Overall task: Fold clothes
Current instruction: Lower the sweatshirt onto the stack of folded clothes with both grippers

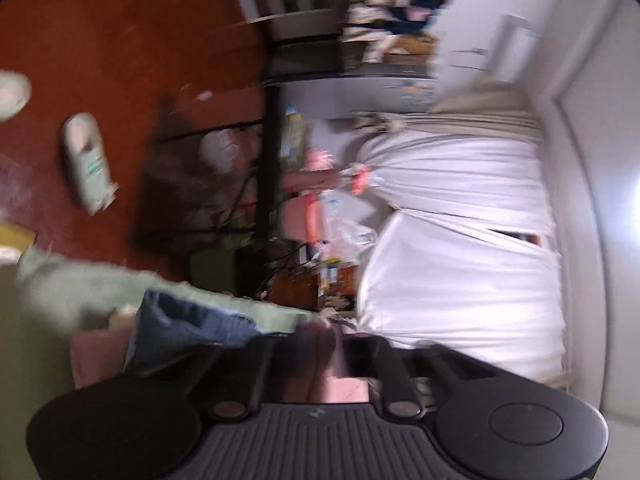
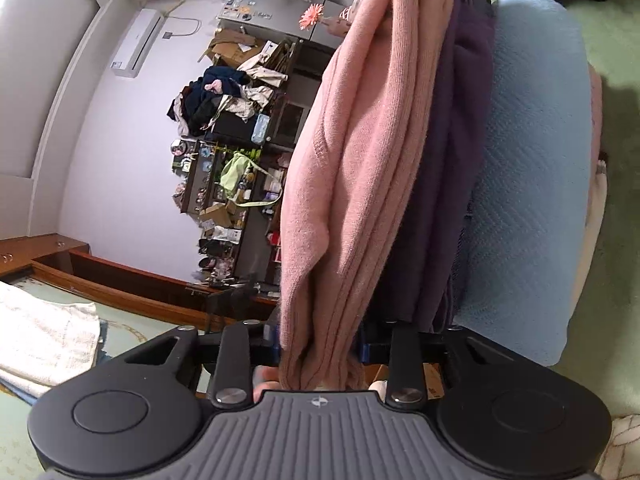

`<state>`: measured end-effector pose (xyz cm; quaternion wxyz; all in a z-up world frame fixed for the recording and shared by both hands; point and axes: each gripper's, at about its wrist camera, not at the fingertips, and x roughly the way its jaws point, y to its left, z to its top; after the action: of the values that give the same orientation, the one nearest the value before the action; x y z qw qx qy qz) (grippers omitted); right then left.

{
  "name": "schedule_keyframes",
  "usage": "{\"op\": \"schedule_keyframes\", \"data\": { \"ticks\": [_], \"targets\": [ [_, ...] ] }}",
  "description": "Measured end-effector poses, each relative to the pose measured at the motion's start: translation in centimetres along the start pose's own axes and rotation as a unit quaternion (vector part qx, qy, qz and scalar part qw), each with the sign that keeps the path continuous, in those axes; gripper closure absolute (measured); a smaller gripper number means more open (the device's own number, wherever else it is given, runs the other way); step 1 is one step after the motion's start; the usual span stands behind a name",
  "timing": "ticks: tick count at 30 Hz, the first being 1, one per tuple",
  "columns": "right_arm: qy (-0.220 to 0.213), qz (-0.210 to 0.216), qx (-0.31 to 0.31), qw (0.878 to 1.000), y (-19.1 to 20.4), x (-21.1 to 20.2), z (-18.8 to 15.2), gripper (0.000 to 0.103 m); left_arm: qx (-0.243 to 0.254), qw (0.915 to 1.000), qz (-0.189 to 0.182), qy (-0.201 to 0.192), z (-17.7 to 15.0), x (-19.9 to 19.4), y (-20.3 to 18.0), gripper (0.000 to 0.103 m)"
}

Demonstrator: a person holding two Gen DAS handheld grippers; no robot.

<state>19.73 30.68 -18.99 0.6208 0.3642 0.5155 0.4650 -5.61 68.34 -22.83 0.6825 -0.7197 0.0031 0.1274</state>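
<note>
In the right wrist view, a folded pink knit garment (image 2: 352, 160) runs lengthwise between the fingers of my right gripper (image 2: 320, 346), which is shut on its bunched lower end. A dark purple garment (image 2: 452, 168) lies against the pink one, and a light blue knit (image 2: 532, 168) lies beyond that. The left wrist view is blurred and rolled sideways. There my left gripper (image 1: 320, 346) is closed on a pink and dark fold of cloth (image 1: 344, 384). Blue denim fabric (image 1: 188, 324) lies on a pale green bedspread (image 1: 80, 288) just left of it.
White curtains (image 1: 460, 240) fill the right of the left wrist view; a slipper (image 1: 86, 160) lies on the red floor. Cluttered dark shelves (image 2: 236, 160) and an air conditioner (image 2: 136, 44) stand by the far wall. A white towel (image 2: 44, 332) lies beside the wooden bed frame (image 2: 120, 280).
</note>
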Motion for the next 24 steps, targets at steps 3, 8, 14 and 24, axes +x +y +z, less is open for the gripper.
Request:
{"op": "schedule_keyframes", "data": {
  "ticks": [3,8,14,24],
  "targets": [
    [-0.015,0.006,-0.002,1.0,0.6,-0.8,-0.4,0.087,0.023,0.9997,0.01,0.003,-0.2,-0.4,-1.9,0.095],
    [-0.01,0.004,0.059,0.998,-1.5,-0.7,-1.2,0.087,-0.004,0.9981,0.061,0.012,1.0,0.9,-1.6,0.095],
    [-0.014,0.022,0.077,0.997,-2.4,-2.0,-2.5,0.087,-0.006,0.9972,0.075,0.003,1.3,1.7,-0.8,0.1],
    [-0.016,0.043,0.095,0.994,-4.3,-4.9,-4.4,0.068,0.037,0.9974,0.062,0.001,0.6,-1.8,-0.8,0.078]
  ]
}}
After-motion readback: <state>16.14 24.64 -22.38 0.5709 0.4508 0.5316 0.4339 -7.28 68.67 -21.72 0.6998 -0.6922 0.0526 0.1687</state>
